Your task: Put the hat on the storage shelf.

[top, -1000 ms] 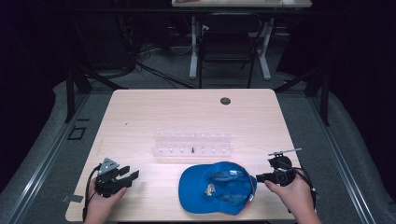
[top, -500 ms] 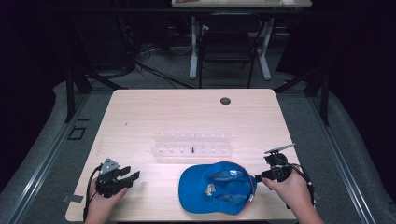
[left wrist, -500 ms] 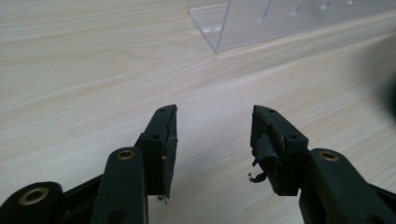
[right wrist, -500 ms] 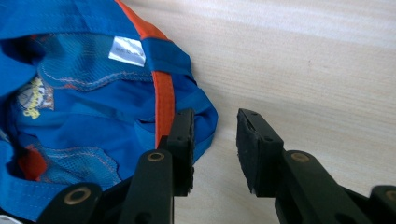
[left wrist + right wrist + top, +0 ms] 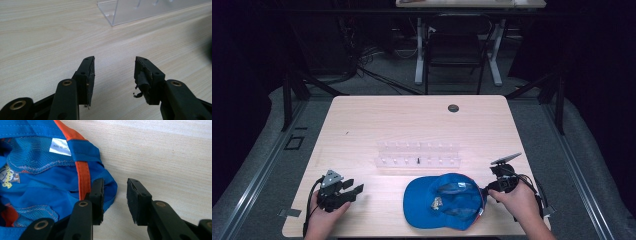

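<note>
Right tool (image 5: pixel 113 195) gaping astride cap (image 5: pixel 442 200) rim, left tool (image 5: pixel 114 75) wide, cap front hidden

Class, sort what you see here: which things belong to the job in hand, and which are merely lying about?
In the job:
- blue cap, lying inside up
- right gripper, open at the cap's edge

Lying about:
- clear plastic rack
- left gripper, open over bare table

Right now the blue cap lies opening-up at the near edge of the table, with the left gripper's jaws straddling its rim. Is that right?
Not quite: the right gripper straddles the rim of the blue cap, as the right gripper view shows. The left gripper has bare table between its jaws.
</note>
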`<move>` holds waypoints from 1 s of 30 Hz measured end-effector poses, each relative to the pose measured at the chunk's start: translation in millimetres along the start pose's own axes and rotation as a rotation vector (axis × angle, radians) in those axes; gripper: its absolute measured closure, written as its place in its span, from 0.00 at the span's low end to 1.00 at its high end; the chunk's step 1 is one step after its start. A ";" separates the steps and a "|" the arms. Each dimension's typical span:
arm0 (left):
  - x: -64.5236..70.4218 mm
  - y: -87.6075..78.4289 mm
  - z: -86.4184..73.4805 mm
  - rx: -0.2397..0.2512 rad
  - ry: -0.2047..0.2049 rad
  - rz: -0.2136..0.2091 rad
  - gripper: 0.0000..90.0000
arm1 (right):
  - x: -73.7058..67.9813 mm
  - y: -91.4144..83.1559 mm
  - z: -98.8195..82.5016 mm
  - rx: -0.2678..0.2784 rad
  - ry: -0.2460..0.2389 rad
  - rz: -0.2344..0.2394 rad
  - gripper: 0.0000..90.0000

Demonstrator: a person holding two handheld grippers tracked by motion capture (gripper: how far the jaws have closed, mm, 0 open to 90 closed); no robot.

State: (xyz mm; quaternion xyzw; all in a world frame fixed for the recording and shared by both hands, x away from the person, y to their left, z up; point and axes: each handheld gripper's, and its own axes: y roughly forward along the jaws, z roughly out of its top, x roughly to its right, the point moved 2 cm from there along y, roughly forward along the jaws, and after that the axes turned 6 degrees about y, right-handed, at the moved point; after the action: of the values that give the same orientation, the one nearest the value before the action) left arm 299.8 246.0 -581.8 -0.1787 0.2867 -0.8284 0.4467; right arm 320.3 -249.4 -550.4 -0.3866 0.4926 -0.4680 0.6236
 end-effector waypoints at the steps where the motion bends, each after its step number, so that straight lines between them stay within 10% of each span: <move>1: 0.0 0.0 0.0 0.000 0.000 0.000 0.57 | 0.0 0.0 0.0 0.000 0.000 0.000 0.74; 30: -1.2 1.0 -0.1 -0.016 0.002 0.003 0.57 | -16.4 19.6 3.6 -0.086 -0.027 -0.101 0.86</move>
State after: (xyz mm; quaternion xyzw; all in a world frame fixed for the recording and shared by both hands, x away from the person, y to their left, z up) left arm 301.0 246.6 -582.6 -0.1812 0.2938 -0.8257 0.4461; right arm 326.6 -228.4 -563.9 -0.4434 0.4837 -0.4721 0.5886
